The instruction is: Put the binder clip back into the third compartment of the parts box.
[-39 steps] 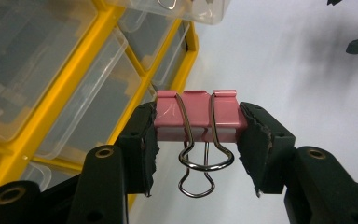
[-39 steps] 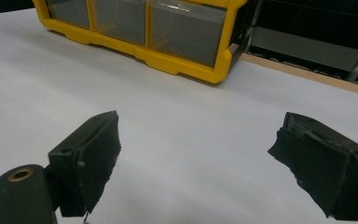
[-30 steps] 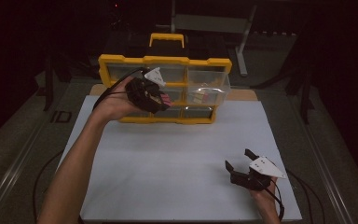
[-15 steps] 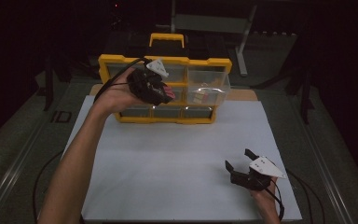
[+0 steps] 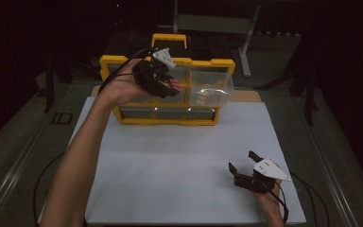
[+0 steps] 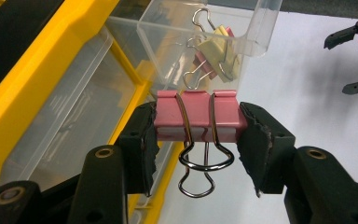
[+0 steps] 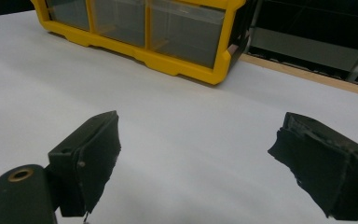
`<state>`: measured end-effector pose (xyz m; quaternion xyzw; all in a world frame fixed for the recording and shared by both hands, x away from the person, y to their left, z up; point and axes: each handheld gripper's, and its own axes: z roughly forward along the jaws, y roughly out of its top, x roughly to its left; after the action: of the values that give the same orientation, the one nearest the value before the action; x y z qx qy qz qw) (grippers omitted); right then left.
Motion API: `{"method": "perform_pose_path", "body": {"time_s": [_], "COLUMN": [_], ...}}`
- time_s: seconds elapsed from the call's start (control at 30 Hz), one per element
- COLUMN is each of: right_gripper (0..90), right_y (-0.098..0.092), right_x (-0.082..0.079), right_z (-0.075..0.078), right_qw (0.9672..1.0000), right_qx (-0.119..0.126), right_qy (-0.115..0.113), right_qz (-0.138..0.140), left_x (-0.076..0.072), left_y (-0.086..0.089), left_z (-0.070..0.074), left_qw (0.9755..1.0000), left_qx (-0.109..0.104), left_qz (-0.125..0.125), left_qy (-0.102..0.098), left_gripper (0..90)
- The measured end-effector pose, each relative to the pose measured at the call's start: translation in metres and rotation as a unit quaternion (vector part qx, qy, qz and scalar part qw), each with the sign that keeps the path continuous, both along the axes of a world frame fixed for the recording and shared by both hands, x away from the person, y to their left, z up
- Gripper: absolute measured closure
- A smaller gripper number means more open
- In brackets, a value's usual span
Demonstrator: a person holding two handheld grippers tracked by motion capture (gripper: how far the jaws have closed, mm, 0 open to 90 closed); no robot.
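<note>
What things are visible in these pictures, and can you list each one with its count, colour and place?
Pink binder clip: one, pink with wire handles, clamped between the pads of the left tongs.
Binder clips in the drawer: at least two, pale yellow and pink, inside the pulled-out clear drawer.
Clear drawer: one, transparent, pulled out at the organizer's right side.
Organizer: one, yellow frame with clear drawers and a handle, at the far edge of the white mat.
White mat: one, white, covering the table.
Left tongs: one, black, raised in front of the organizer.
Right tongs: one, black, open, low over the mat's near right corner.
</note>
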<state>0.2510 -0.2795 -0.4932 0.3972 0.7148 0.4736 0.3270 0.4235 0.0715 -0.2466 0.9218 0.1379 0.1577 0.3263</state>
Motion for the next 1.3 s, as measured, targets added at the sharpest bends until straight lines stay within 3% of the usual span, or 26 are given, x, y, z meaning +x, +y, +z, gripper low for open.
{"method": "perform_pose_path", "body": {"time_s": [0.8,1.3], "right_gripper": [12.4,12.4], "right_y": [-0.002,-0.002], "right_x": [0.000,0.001], "right_z": [0.000,0.000], "right_qw": [1.0000,1.0000], "right_qx": [0.003,0.002], "right_qy": [0.002,0.001], "right_qz": [-0.001,-0.001], "left_x": [0.016,0.019], "left_y": [-0.031,-0.056], "left_z": [0.035,0.040], "left_qw": [0.9998,0.9995], "left_qx": [-0.016,-0.026], "left_qz": [-0.008,-0.014], "left_qy": [-0.013,-0.008], "left_gripper": [50.4,50.3]}}
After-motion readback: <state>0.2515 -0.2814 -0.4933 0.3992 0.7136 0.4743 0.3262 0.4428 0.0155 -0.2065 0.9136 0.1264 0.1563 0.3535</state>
